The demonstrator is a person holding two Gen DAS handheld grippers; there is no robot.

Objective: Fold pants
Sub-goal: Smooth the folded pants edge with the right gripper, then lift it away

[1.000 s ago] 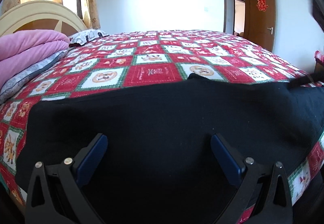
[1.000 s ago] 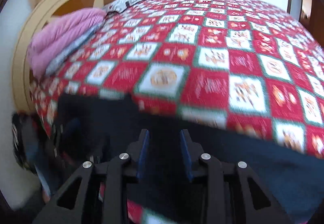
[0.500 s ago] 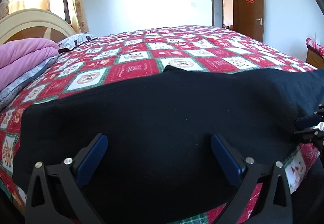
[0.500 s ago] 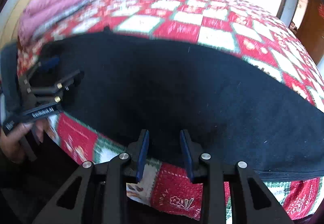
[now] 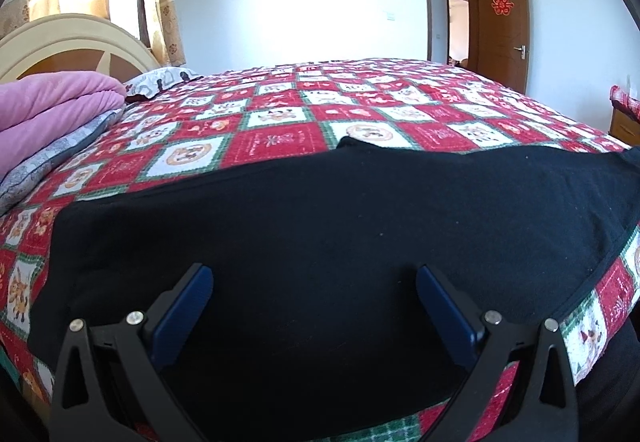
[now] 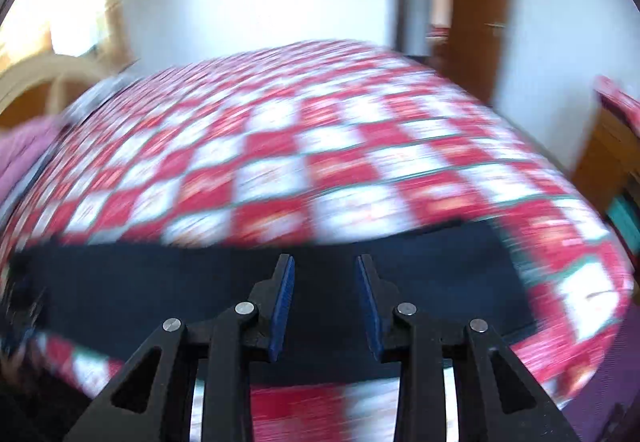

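Note:
Black pants [image 5: 320, 226] lie flat across the near edge of a bed with a red, white and green patchwork cover [image 5: 280, 130]. My left gripper [image 5: 314, 274] hovers over the pants' near part, jaws wide open with nothing between them. The right wrist view is motion-blurred. There the pants [image 6: 420, 266] run as a dark band along the bed's near edge. My right gripper [image 6: 325, 264] is over that band, its blue pads a narrow gap apart and empty.
A folded pink quilt [image 5: 52, 110] on a grey one lies at the left, by the cream headboard [image 5: 72, 42]. A pillow [image 5: 160, 80] is behind it. An open brown door [image 5: 502, 22] stands at the far right, a wooden cabinet [image 6: 608, 158] beside the bed.
My right gripper swept fast to the right along the pants and left the left wrist view. The left gripper stayed over the same part of the pants, still wide open.

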